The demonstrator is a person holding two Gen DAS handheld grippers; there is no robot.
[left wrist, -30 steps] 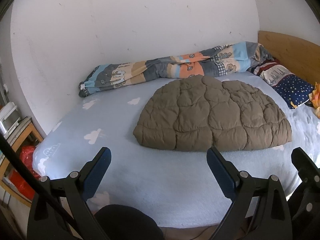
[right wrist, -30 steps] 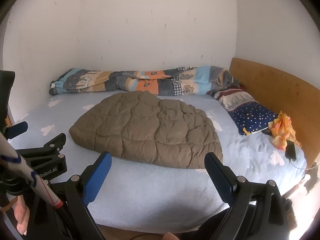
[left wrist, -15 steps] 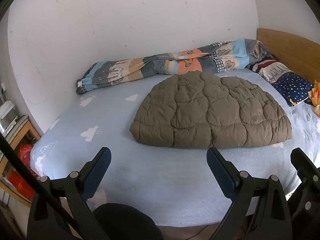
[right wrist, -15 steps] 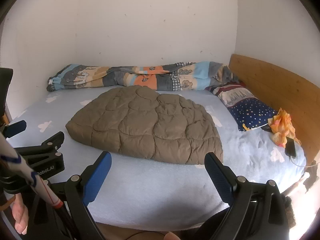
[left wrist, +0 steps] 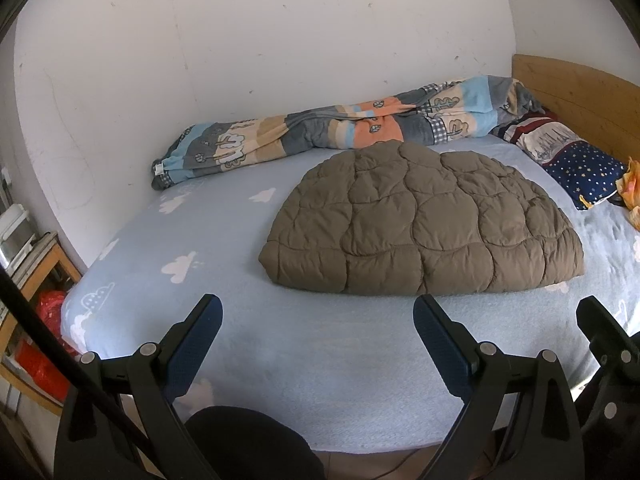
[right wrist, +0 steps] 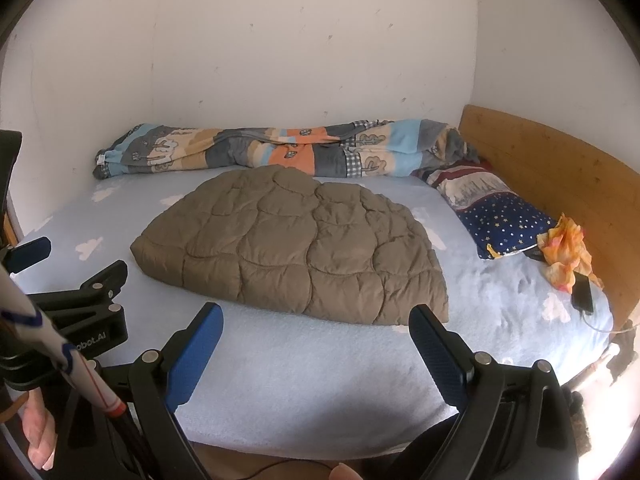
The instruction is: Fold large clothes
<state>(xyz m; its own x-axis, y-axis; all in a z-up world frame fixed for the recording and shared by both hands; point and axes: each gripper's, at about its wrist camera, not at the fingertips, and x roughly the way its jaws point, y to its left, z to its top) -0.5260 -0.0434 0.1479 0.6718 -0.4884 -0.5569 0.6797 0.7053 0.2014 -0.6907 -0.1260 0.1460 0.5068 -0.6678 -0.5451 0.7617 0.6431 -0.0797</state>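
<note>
The left gripper (left wrist: 318,344) hangs at the near edge of the bed (left wrist: 340,368), its 2 blue-padded jaws spread wide and empty. The right gripper (right wrist: 314,348) sits level beside it at the same edge, jaws equally wide apart, gripping nothing. Fingers (right wrist: 38,436) wrap the left handle.

Soft daylight, pretty even, everything's sharp. Glare blows out the right view's bottom right corner. Heavy fisheye bending with dark vignetted edges.
</note>
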